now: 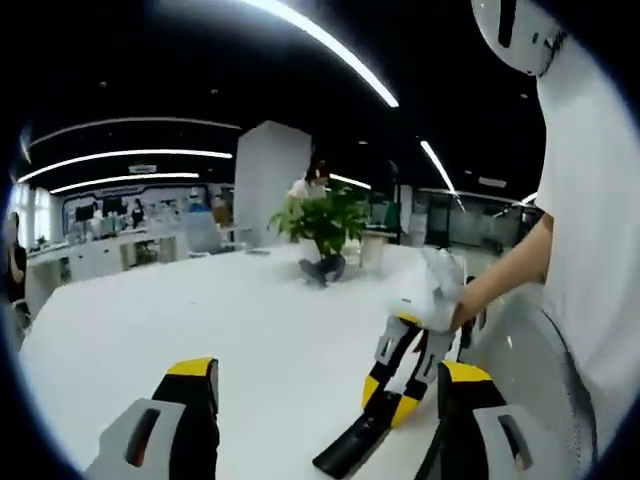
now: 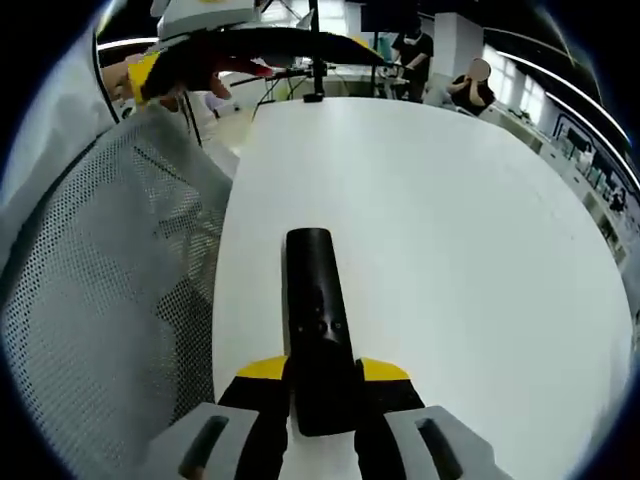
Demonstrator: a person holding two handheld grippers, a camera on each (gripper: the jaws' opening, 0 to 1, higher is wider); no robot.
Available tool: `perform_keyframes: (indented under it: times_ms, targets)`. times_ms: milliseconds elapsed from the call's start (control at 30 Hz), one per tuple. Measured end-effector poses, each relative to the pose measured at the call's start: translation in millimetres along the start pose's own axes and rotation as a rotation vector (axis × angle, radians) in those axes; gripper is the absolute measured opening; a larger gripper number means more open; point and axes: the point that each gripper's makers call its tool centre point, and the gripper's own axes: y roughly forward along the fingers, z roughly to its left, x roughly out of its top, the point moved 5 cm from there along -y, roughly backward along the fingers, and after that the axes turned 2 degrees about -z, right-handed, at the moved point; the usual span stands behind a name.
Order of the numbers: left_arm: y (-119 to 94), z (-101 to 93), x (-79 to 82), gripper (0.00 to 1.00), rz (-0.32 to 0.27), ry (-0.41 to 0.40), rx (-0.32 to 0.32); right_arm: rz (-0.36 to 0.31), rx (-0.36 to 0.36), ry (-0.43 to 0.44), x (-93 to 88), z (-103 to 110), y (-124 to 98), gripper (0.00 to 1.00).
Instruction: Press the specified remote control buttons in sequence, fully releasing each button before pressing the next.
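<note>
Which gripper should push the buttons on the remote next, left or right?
Probably the left. The right gripper is shut on the black remote, holding it above the white table. The left gripper is open and holds nothing.

No text, label, brand, number or sign is showing clearly enough to read in either view. In the right gripper view, the long black plastic remote control point(image 2: 318, 330) at lower centre is showing only a few small pale marks on its face, too small to make out. In the left gripper view, the far wall panels point(image 1: 130, 205) at the left of the frame are showing blurred shapes, with no legible lettering.
</note>
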Motion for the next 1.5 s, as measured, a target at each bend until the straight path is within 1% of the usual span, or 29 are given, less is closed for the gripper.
perform_keyframes:
  times_ms: [33,100,233,300,400,567,667,833,967,1167,1500]
  targets:
    - [-3.4,1.2,5.0,0.99,-0.027,0.002,0.015,0.000,0.002,0.001,0.0,-0.2,0.0,0.22]
    - [-9.4,2.8,12.9,0.99,-0.062,0.003,0.048,0.001,0.006,0.002,0.1,-0.6,0.0,0.21]
    - [-16.2,7.6,19.7,0.99,-0.102,-0.016,0.089,0.008,0.005,-0.010,1.0,-3.2,0.4,0.21]
    - [-18.9,9.3,18.9,0.99,-0.111,-0.019,0.095,0.010,0.004,-0.009,2.1,-7.1,0.9,0.21]
    - [-18.8,10.2,17.7,0.99,-0.108,-0.031,0.107,0.006,0.001,0.006,3.9,-14.4,1.9,0.21]
    - [-20.7,10.8,15.8,0.99,-0.101,-0.052,0.117,0.016,-0.013,-0.004,6.9,-30.9,3.3,0.21]
    - [-22.3,11.3,14.1,0.99,-0.098,-0.058,0.122,0.013,-0.017,0.005,8.3,-41.7,3.8,0.21]
    - [-22.6,10.7,11.7,0.99,-0.087,-0.067,0.118,-0.022,-0.014,0.080,10.8,-63.9,4.2,0.21]
    - [-23.1,10.5,11.3,0.99,-0.087,-0.069,0.118,-0.025,-0.022,0.090,10.8,-78.8,3.5,0.21]
    - [-25.0,11.4,9.5,0.99,-0.078,-0.068,0.123,-0.005,-0.040,0.071,10.0,-107.3,1.5,0.21]
    - [-31.8,14.2,5.0,0.99,-0.062,-0.077,0.138,0.055,-0.066,-0.001,12.8,-157.5,-0.3,0.21]
